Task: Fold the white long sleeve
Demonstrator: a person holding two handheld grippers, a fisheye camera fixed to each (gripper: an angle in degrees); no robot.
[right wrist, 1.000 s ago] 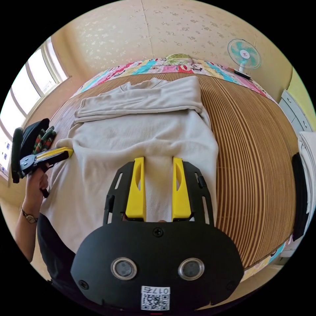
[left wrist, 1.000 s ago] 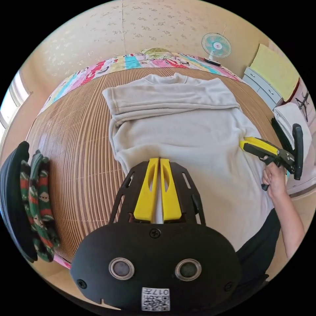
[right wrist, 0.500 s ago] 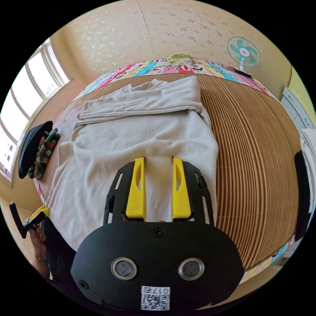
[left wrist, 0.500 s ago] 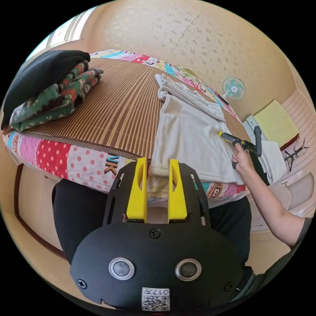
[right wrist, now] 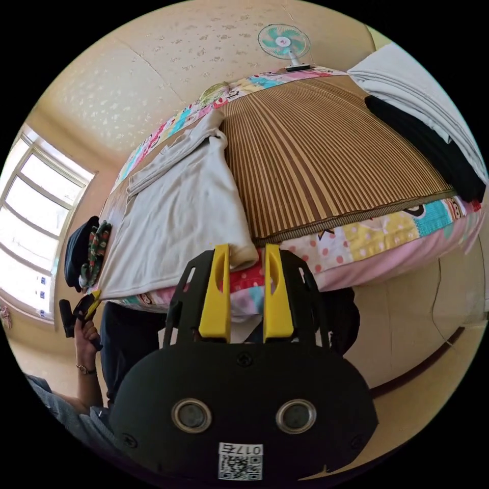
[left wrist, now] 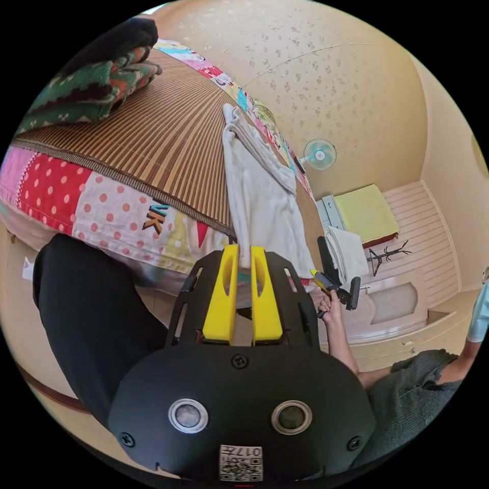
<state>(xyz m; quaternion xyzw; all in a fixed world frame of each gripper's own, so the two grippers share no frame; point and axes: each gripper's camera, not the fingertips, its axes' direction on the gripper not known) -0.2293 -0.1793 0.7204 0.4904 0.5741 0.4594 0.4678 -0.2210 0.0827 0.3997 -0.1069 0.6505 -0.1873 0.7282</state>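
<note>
The white long sleeve shirt (left wrist: 260, 198) (right wrist: 178, 204) lies flat on the bamboo mat, sleeves folded across the chest, its hem hanging at the bed's near edge. My left gripper (left wrist: 244, 252) has its jaws drawn close together on the hem's left corner. In the right gripper view the left gripper (right wrist: 91, 300) sits at that same corner, held by a hand. My right gripper (right wrist: 243, 252) is open, with the hem's rolled right corner between its jaw tips. In the left gripper view the right gripper (left wrist: 322, 279) is at the far end of the hem.
The bamboo mat (right wrist: 326, 153) covers a bed with a patchwork quilt edge (left wrist: 102, 209). Folded black and green clothes (left wrist: 97, 76) are stacked on one side, a white and black pile (right wrist: 428, 117) on the other. A fan (right wrist: 283, 42) stands behind. The person's dark trousers (left wrist: 86, 316) are against the bed.
Both grippers dropped from above the shirt's body to its hem at the bed's edge. The left jaws opened, then closed on the hem corner. The right jaws stayed open.
</note>
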